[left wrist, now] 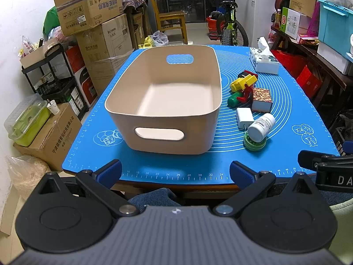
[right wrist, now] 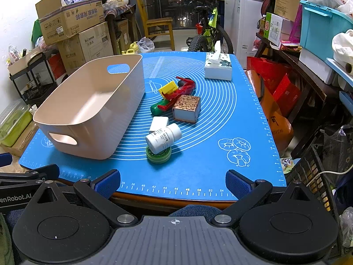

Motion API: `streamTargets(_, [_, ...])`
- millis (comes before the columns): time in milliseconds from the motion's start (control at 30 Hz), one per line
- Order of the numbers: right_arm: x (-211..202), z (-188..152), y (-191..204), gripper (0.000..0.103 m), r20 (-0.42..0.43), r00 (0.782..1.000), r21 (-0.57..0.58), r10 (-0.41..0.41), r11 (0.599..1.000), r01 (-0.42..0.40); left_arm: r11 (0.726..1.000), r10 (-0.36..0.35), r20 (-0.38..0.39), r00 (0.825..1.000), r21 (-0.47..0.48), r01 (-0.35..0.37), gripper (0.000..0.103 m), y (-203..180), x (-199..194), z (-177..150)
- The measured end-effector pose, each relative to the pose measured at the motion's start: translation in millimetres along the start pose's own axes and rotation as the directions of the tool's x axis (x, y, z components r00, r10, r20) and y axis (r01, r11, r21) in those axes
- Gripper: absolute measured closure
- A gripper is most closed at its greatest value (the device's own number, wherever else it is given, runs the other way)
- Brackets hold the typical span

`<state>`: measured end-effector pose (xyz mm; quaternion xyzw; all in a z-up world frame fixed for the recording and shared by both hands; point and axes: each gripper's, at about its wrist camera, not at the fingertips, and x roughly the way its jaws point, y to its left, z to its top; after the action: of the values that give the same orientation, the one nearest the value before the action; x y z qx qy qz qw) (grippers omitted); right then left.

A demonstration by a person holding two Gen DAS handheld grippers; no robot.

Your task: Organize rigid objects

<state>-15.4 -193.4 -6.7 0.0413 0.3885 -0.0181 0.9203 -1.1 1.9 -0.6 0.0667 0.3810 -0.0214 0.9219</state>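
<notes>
An empty beige bin (left wrist: 167,101) (right wrist: 92,108) stands on the blue mat (left wrist: 154,167) (right wrist: 198,172). To its right lie a white pill bottle (left wrist: 261,127) (right wrist: 163,138) resting on a green tin (left wrist: 254,143) (right wrist: 158,154), a white charger (left wrist: 243,117) (right wrist: 158,122), a patterned box (left wrist: 261,100) (right wrist: 187,108), a green bottle (left wrist: 234,100) (right wrist: 157,108), a red figure (left wrist: 246,93) (right wrist: 183,88) and a yellow toy (left wrist: 243,81) (right wrist: 168,88). My left gripper (left wrist: 175,171) is open and empty at the near edge before the bin. My right gripper (right wrist: 173,182) is open and empty at the near edge, before the tin.
A tissue box (left wrist: 263,60) (right wrist: 218,67) sits at the mat's far right. Stacked cardboard boxes (left wrist: 92,22) stand to the left, a bicycle (right wrist: 209,33) and a wooden chair (left wrist: 169,19) behind, cluttered shelves (right wrist: 308,55) on the right.
</notes>
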Motion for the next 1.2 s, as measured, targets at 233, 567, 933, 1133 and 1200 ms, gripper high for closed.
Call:
streamTargets(233, [0.1, -0.3, 0.0, 0.003, -0.001, 1.000, 0.000, 0.001, 1.000, -0.001, 1.000, 0.002, 0.000, 1.000, 0.004, -0.002, 0.000, -1.0, 0.8, -0.1])
streamTargets(567, [0.6, -0.4, 0.0, 0.003, -0.002, 1.000, 0.001, 0.002, 1.000, -0.002, 1.000, 0.005, -0.001, 1.000, 0.005, -0.005, 0.000, -1.1, 1.0, -0.2])
streamTargets(933, [1.0, -0.6, 0.0, 0.003, -0.001, 1.000, 0.001, 0.002, 1.000, -0.002, 1.000, 0.006, -0.002, 1.000, 0.005, -0.006, 0.000, -2.5, 1.6, 0.6])
streamTargets(1133, [1.0, -0.4, -0.3, 0.003, -0.001, 1.000, 0.001, 0.002, 1.000, -0.002, 1.000, 0.007, -0.002, 1.000, 0.005, -0.007, 0.001, -2.6, 1.6, 0.6])
streamTargets(1200, [1.2, -0.3, -0.4, 0.003, -0.002, 1.000, 0.002, 0.003, 1.000, -0.003, 1.000, 0.006, -0.002, 1.000, 0.005, -0.006, 0.000, -2.6, 1.6, 0.6])
